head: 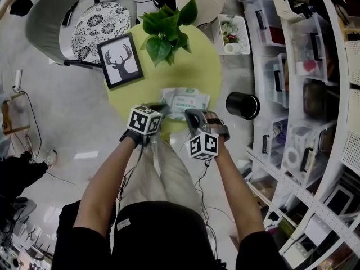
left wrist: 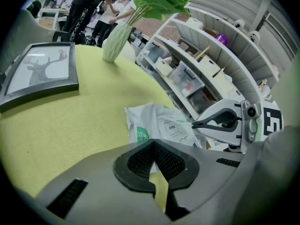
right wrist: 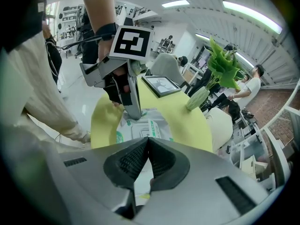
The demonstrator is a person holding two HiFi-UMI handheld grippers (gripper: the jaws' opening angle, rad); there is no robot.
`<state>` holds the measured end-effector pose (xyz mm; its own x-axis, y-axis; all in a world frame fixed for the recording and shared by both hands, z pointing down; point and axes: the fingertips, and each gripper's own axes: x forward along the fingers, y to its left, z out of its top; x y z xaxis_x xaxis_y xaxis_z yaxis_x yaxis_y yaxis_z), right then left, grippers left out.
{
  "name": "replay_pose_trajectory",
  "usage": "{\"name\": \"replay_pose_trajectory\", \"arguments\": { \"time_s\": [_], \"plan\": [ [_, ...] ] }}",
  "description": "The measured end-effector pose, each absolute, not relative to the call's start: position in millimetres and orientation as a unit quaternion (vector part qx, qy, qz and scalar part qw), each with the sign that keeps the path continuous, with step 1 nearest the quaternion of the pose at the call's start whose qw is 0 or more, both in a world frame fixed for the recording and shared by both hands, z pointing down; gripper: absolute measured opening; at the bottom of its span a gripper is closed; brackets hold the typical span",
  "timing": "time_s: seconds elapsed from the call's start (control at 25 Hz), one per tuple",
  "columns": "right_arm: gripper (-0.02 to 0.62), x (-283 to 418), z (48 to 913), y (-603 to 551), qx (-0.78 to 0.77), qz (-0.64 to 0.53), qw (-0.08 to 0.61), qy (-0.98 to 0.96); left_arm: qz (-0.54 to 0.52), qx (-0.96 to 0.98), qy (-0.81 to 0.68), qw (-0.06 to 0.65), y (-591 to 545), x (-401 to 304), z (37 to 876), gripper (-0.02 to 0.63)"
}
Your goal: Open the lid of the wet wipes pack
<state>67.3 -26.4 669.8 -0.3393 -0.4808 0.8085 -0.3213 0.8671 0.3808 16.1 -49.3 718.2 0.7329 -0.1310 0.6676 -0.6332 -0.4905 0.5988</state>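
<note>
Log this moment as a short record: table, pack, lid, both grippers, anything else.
surface: round yellow-green table
pack: white, green-printed wet wipes pack, flat near table's front edge
lid: flap marked OPEN, looks shut
left gripper: jaws together, tip at the pack's left end
right gripper: jaws together, by the pack's right end
other: black-framed deer picture; leafy plant in ribbed pale-green vase

Wipes pack: near edge hidden under left gripper and right gripper. Picture frame: left side cut off at the edge.
</note>
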Motion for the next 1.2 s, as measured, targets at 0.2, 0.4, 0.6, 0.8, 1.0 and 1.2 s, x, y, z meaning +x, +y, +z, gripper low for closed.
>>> {"name": "replay_pose_trajectory", "arguments": {
  "time_s": [0.2, 0.4, 0.6, 0.8, 1.0, 1.2],
  "plan": [
    [0.003, 69, 664, -32, 0.249, -0.078, 0.514, -0.817, 0.281, 0.816, -0.235, 0.447, -50, 16, 718, 0.015],
    [0.005, 71, 656, -42, 0.255, -0.076, 0.506, -0.821, 0.281, 0.816, -0.236, 0.447, -50, 16, 718, 0.015],
    [0.005, 73, 650, -53, 0.255, -0.029, 0.485, -0.836, 0.280, 0.815, -0.237, 0.449, -49, 16, 718, 0.015],
    [0.005, 77, 646, -62, 0.238, 0.038, 0.461, -0.854, 0.278, 0.814, -0.239, 0.451, -49, 16, 718, 0.015],
    [0.005, 78, 643, -73, 0.224, 0.084, 0.446, -0.862, 0.277, 0.813, -0.241, 0.451, -50, 16, 718, 0.015],
    [0.006, 81, 645, -80, 0.208, 0.109, 0.443, -0.865, 0.277, 0.812, -0.244, 0.452, -50, 16, 718, 0.015]
  ]
}}
